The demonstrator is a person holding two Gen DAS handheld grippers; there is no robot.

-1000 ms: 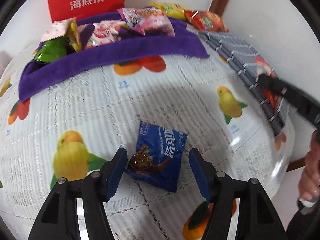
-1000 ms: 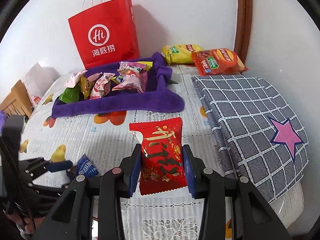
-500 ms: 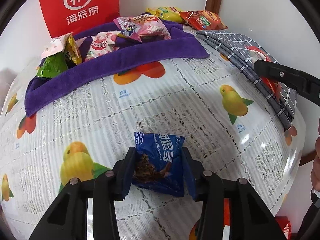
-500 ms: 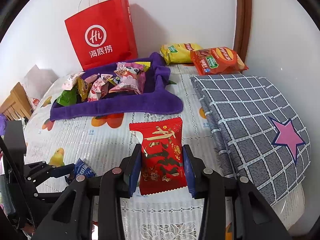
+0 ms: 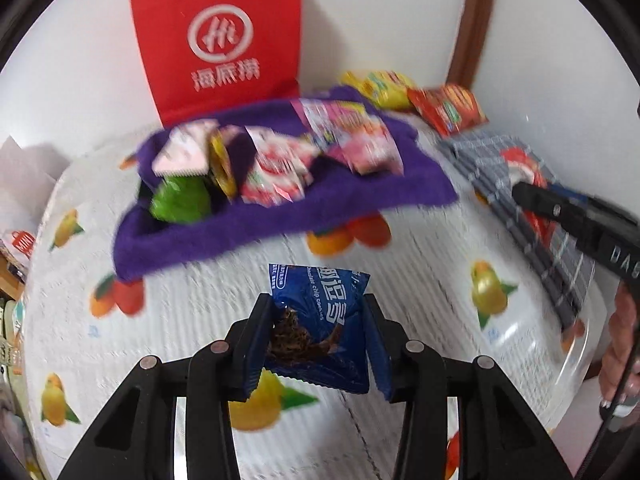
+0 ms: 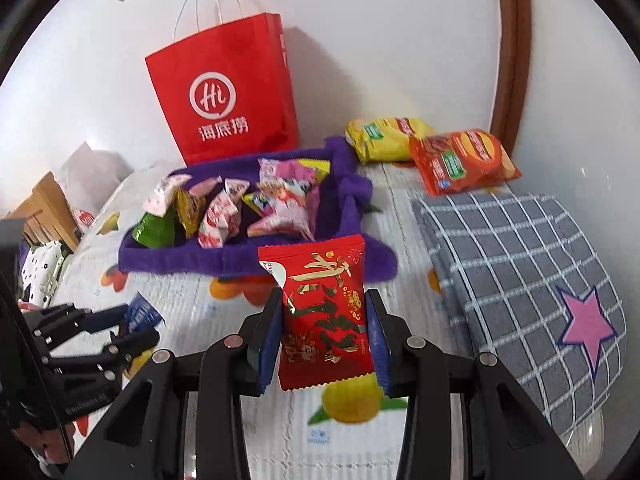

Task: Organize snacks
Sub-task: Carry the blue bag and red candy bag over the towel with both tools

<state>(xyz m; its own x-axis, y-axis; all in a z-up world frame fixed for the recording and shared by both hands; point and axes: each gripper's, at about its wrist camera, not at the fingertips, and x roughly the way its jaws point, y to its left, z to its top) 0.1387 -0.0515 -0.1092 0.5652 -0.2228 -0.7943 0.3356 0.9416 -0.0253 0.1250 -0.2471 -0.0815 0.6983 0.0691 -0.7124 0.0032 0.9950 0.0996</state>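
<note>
Two packets are now being carried, one in each gripper. The blue packet was lying on the tablecloth between spread fingers one second ago; now the left gripper is pinching it by both sides and lifting it off the cloth, toward the purple tray (the background is blurring, so the move looks fast). The red packet is staying clamped upright between the fingers of the right gripper, as before, and it is coming closer to the front wall of the same tray.

For the task this means, I think, that picking is finished and both packets are going to the tray for dropping.

Inside the tray several small snacks are already lying in a loose pile: a green packet at the left end, pink and white ones in the middle and right. Behind it a red bag is standing against the wall; what it holds I cannot tell. A yellow bag and an orange bag are lying outside the tray, at the back of the grey cloth.
</note>
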